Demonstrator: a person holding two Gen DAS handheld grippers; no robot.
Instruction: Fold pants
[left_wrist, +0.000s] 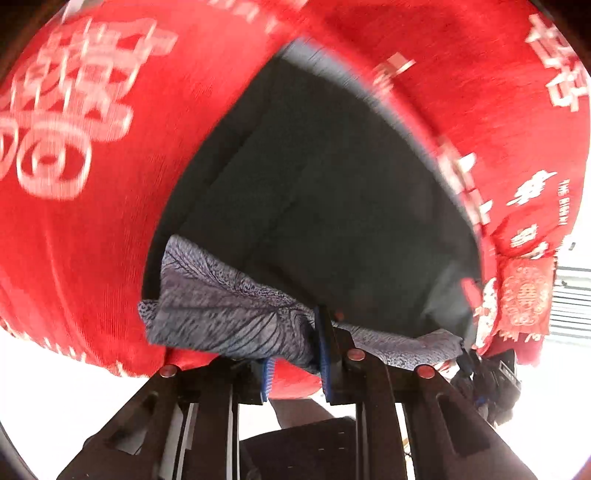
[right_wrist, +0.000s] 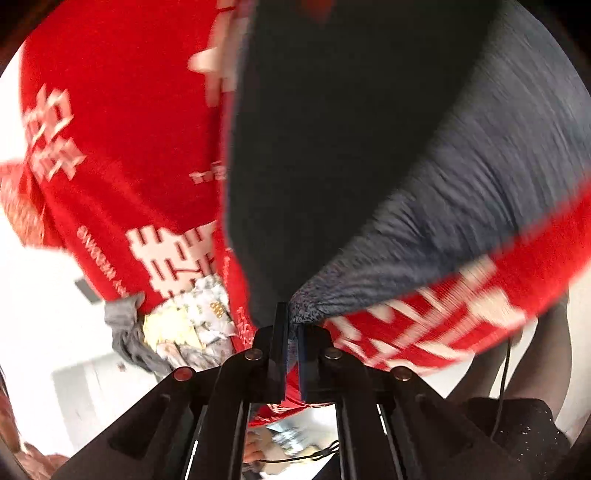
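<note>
L hand-held gripper (left_wrist: 295, 354) pinching pants (left_wrist: 317, 192), patterned lining (left_wrist: 221, 302) seemingly L-only

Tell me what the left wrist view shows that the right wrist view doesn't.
Only the left wrist view shows a grey patterned fabric bunched at the left gripper. Only the right wrist view shows a pale printed bundle at the bedspread's edge, left of the right gripper. Both show dark pants clamped in a shut gripper over a red bedspread.

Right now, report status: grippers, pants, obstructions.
Left gripper shut on pants, patterned lining bunched at fingers. Right gripper shut on pants edge. Pants over red bedspread. Nothing blocking.
</note>
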